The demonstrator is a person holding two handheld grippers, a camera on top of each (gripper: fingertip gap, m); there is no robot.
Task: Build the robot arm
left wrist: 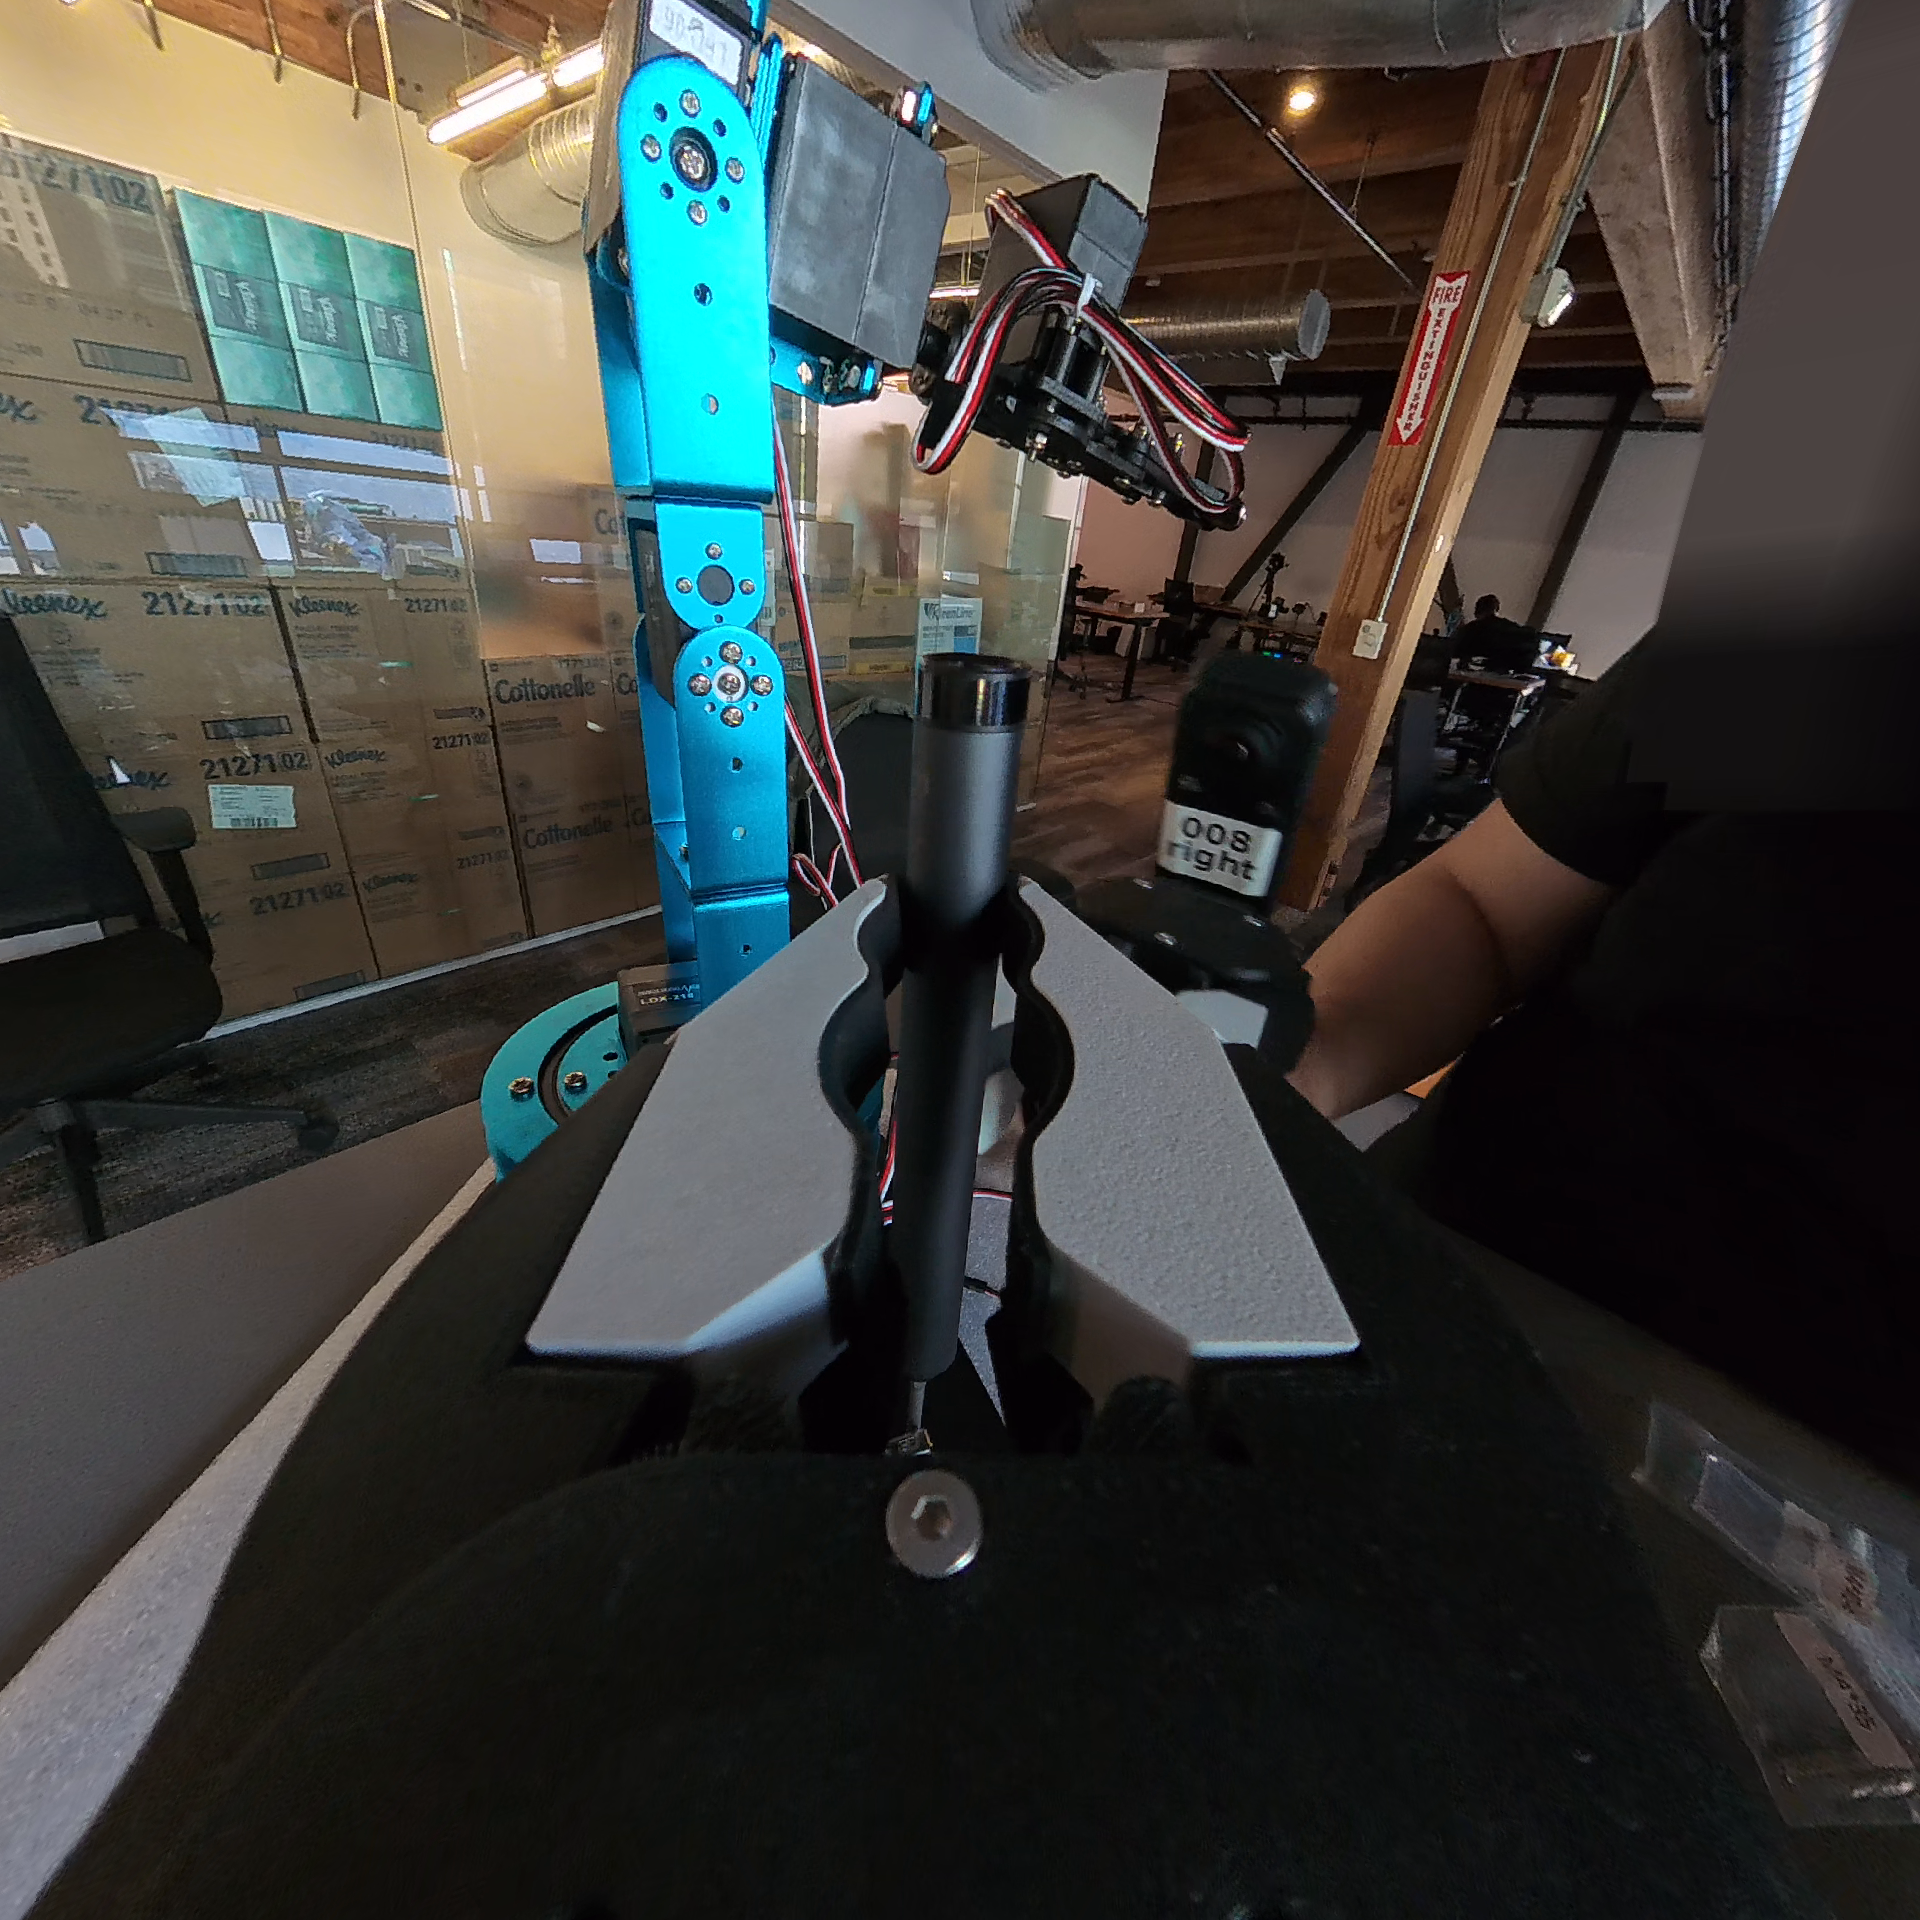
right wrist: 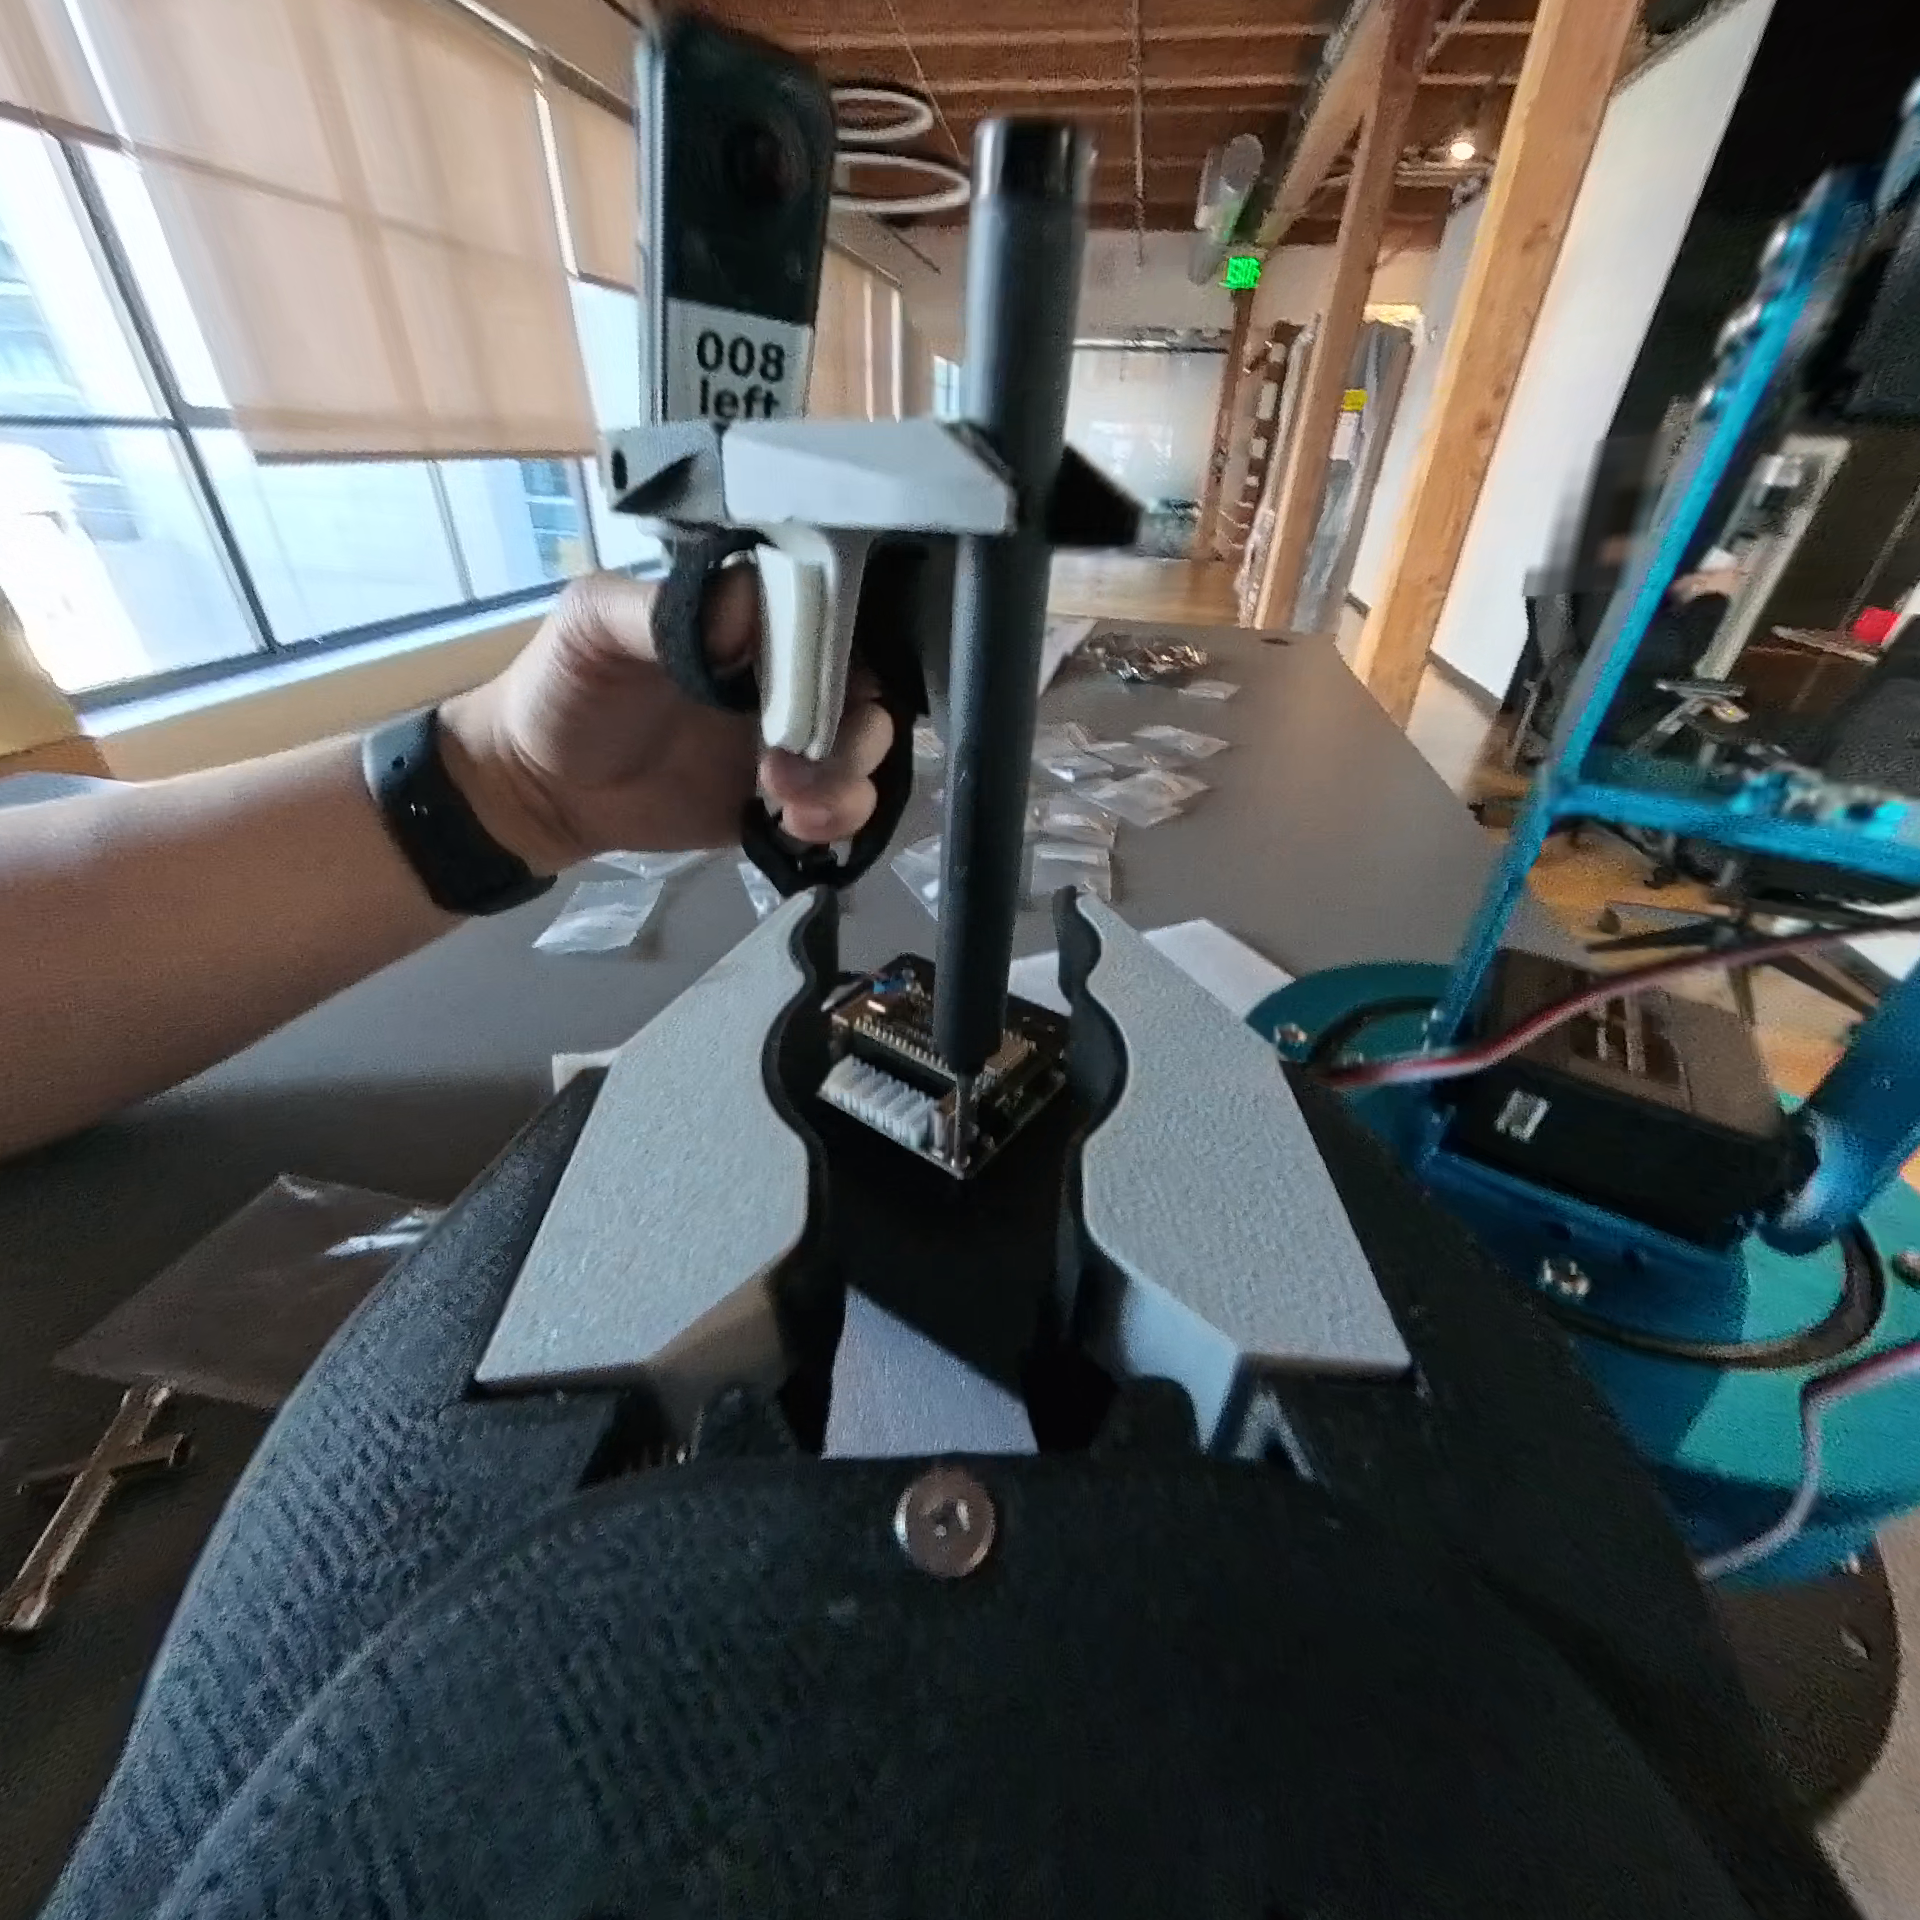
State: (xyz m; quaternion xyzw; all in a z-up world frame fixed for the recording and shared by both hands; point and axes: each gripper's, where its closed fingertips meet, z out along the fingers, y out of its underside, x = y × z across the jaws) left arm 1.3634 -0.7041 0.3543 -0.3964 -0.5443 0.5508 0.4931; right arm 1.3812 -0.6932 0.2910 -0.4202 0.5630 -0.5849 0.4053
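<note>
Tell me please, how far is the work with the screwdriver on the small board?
Done: the left hand-held gripper is shut on the screwdriver, held upright. In hand: its tip sits on a corner of the circuit board, which lies between the fingers of the right hand-held gripper. Left: whether any screw is in, I cannot tell.

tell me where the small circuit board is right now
In the right wrist view the circuit board lies on a black base between the right tongs' open fingers, under the tip of the dark screwdriver, left of the blue robot arm.
</note>
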